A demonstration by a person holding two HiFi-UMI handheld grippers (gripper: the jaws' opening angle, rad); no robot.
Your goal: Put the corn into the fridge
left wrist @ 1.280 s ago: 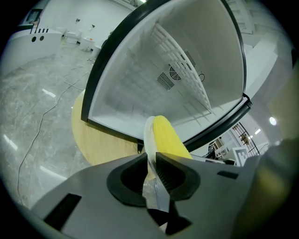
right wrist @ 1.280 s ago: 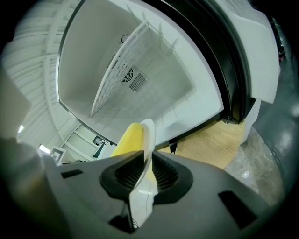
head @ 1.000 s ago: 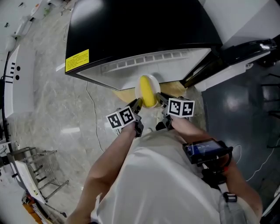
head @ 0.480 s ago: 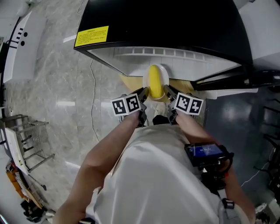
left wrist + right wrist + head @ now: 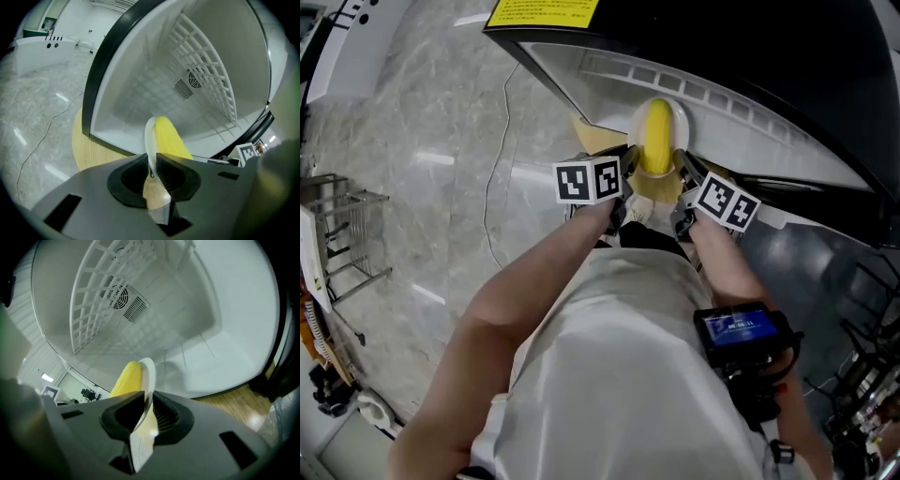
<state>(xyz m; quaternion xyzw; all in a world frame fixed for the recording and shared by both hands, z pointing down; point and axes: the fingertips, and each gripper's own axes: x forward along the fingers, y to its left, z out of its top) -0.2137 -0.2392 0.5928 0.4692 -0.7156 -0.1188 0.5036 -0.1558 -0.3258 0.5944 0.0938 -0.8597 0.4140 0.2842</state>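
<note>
**Head view.** A yellow cob of corn (image 5: 657, 145) lies on a small round white plate (image 5: 679, 120). The plate is held level between the two grippers, right at the open front of a black fridge with a white inside (image 5: 741, 47). The left gripper (image 5: 630, 161), with its marker cube, grips the plate's left rim. The right gripper (image 5: 682, 174) grips the right rim. A yellow warning label (image 5: 539, 9) sits on the fridge's far left edge. A tan wooden board (image 5: 589, 137) shows beneath the fridge, on the grey marble floor (image 5: 431, 141). A thin cable (image 5: 492, 206) trails across the floor, and a metal wire rack (image 5: 337, 225) stands at the far left. The person wears a white shirt (image 5: 619, 366), with a small screened device (image 5: 737, 328) on the right forearm.

**Left gripper view.** The jaws are pinched tight on the edge of the plate (image 5: 149, 136). The corn (image 5: 169, 140) rests on the plate's right side, just in front of the fridge's lower sill. Inside the fridge are a white wire shelf (image 5: 206, 65) and a round fan vent (image 5: 193, 80).

**Right gripper view.** The jaws are clamped on the opposite edge of the plate (image 5: 148, 373), with the corn (image 5: 126, 379) on its left. The wire shelf (image 5: 101, 301) and the vent (image 5: 123, 298) show at the far back wall, and the wooden board (image 5: 234, 401) shows at the near right.
</note>
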